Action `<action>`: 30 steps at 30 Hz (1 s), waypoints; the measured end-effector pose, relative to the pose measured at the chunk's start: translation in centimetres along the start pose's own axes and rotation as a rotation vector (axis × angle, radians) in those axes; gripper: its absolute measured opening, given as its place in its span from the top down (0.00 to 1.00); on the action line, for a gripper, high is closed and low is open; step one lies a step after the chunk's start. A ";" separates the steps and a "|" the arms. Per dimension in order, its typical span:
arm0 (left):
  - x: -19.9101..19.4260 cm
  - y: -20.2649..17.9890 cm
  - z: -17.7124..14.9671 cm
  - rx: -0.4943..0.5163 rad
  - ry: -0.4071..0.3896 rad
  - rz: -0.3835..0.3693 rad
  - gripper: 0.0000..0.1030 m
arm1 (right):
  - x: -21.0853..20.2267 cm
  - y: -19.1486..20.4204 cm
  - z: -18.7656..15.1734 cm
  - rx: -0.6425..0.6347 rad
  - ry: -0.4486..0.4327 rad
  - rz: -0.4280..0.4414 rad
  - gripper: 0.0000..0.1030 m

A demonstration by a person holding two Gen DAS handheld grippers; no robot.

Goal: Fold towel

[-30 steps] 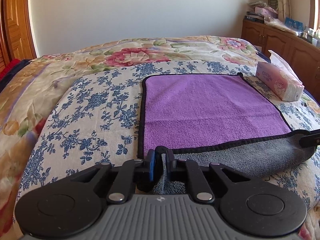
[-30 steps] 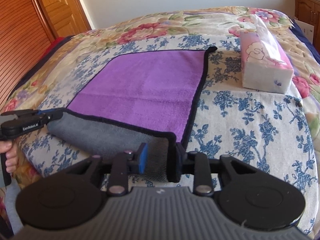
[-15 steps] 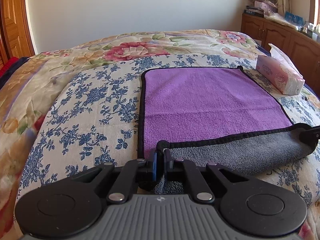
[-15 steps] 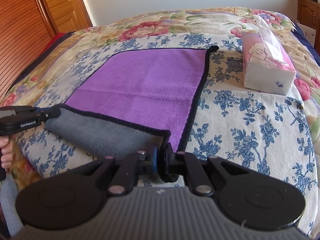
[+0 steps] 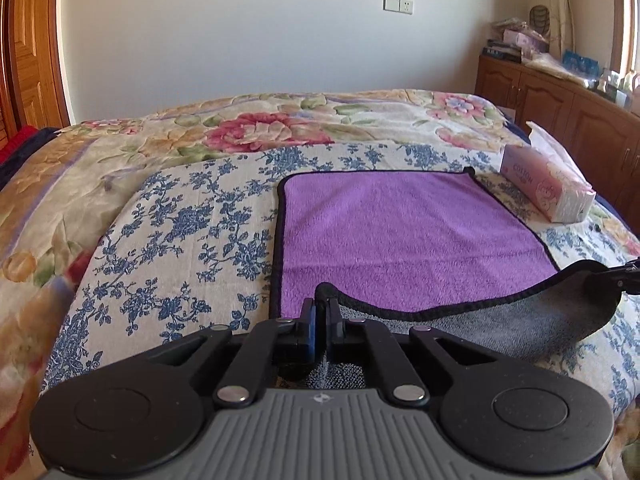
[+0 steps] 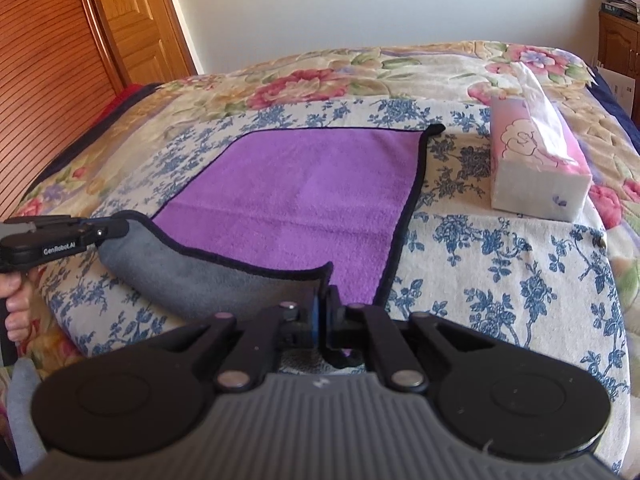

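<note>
A purple towel (image 5: pixel 400 236) with a black hem and a grey underside lies spread on the bed, seen from the right wrist as the towel (image 6: pixel 304 196). Its near edge is lifted off the cover, grey side (image 5: pixel 520 324) showing. My left gripper (image 5: pixel 320 304) is shut on the towel's near left corner. My right gripper (image 6: pixel 322 300) is shut on the near right corner. In the right wrist view the left gripper (image 6: pixel 112 230) pinches the far end of the raised edge, held by a hand (image 6: pixel 16 304). The right gripper's tip (image 5: pixel 624 276) shows at the left view's right border.
The bed cover (image 5: pixel 180 232) has blue flowers, with a larger floral quilt (image 5: pixel 260 128) behind. A pink tissue box (image 6: pixel 536 160) lies right of the towel. Wooden cabinets (image 5: pixel 560 120) stand at the right, a wooden door (image 6: pixel 132 28) at the left.
Both grippers closed fully onto the towel's near corners, the right from a wide gap. The near edge has risen slightly and sags between them.
</note>
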State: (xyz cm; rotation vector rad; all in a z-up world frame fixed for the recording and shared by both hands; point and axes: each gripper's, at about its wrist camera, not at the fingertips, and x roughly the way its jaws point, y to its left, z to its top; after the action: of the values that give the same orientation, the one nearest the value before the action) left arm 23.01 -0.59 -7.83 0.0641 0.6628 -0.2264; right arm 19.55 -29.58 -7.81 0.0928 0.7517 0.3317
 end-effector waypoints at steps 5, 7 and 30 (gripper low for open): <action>-0.3 -0.1 0.3 0.001 -0.016 0.000 0.95 | -0.5 0.5 0.2 -0.013 -0.033 0.001 0.96; -0.5 -0.2 0.4 0.004 -0.021 -0.001 0.95 | -0.6 0.7 0.4 -0.024 -0.046 0.000 0.96; 0.0 -0.2 3.4 -0.009 -0.125 0.008 0.95 | -0.6 0.0 3.0 -0.063 -0.177 -0.010 0.96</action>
State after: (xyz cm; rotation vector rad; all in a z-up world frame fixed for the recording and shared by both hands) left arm 25.01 -1.21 -5.10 0.0437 0.5389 -0.2180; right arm 21.15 -29.65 -5.24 0.0585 0.5655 0.3325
